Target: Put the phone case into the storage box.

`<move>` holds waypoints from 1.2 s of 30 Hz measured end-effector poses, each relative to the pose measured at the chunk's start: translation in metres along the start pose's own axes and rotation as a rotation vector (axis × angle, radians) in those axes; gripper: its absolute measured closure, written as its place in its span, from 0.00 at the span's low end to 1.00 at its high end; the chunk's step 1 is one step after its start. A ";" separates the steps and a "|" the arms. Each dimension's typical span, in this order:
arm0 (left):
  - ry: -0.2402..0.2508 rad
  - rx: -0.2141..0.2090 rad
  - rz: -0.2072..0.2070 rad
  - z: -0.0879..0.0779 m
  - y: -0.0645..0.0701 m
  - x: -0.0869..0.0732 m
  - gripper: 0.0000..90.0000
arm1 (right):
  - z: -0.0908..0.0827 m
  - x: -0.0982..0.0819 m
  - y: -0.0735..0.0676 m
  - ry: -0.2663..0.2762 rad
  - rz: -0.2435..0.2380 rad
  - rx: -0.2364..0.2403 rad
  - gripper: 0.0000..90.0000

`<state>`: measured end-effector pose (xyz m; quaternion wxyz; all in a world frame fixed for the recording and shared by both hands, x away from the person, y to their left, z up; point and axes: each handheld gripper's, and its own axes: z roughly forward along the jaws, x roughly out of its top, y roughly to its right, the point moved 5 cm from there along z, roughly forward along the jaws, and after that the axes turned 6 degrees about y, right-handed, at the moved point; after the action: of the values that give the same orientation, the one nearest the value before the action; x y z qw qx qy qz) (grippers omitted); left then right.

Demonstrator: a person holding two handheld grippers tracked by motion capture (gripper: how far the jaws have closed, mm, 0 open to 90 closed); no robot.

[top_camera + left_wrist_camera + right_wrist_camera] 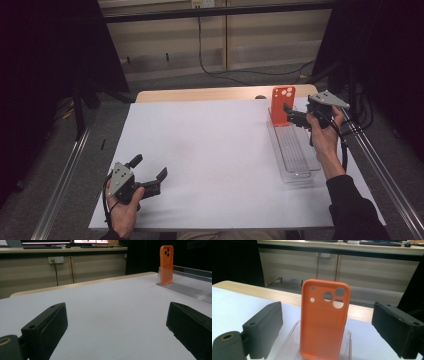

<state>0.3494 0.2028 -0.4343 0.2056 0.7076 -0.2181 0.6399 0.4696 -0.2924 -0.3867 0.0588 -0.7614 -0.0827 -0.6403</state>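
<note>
In the high view, the orange phone case (282,106) stood upright at the far end of the clear plastic tray (296,152), at about two o'clock on the white table mat (210,160). The right gripper (290,116) sat just to its three o'clock, jaws spread, with nothing pinched. The case's long axis ran vertical, so we judged the closing would have to come across its narrow width.

The right gripper view showed what the overhead could not: the case (324,322) stood between the two black jaws, camera cutouts facing us, with clear gaps on both sides.

The left gripper (147,175) rested at seven o'clock, jaws spread and empty, well apart from the case (166,263), which lay toward its one o'clock.
</note>
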 end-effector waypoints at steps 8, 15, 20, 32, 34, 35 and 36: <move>0.008 0.005 0.009 -0.002 0.001 0.000 0.03 | -0.017 0.000 -0.011 0.049 -0.002 0.054 0.09; 0.016 0.015 0.001 -0.003 0.001 0.001 0.03 | -0.027 -0.001 -0.014 0.082 0.006 0.057 0.09; 0.017 0.010 -0.003 -0.003 0.001 0.001 0.03 | -0.037 -0.001 -0.015 0.094 -0.002 0.055 0.07; 0.014 0.020 -0.014 -0.005 -0.001 0.002 0.03 | -0.062 -0.006 -0.018 0.080 -0.023 0.051 0.07; 0.016 0.022 -0.021 -0.005 -0.001 0.001 0.03 | -0.066 -0.007 -0.019 0.083 -0.023 0.053 0.06; 0.016 0.024 -0.019 -0.005 -0.001 0.002 0.03 | -0.068 -0.008 -0.020 0.085 -0.018 0.060 0.06; 0.015 0.024 -0.018 -0.005 -0.001 0.002 0.03 | -0.070 -0.009 -0.020 0.080 -0.024 0.060 0.05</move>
<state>0.3459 0.2063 -0.4322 0.2043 0.7070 -0.2024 0.6461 0.3966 -0.2867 -0.3838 0.0773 -0.7321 -0.1087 -0.6680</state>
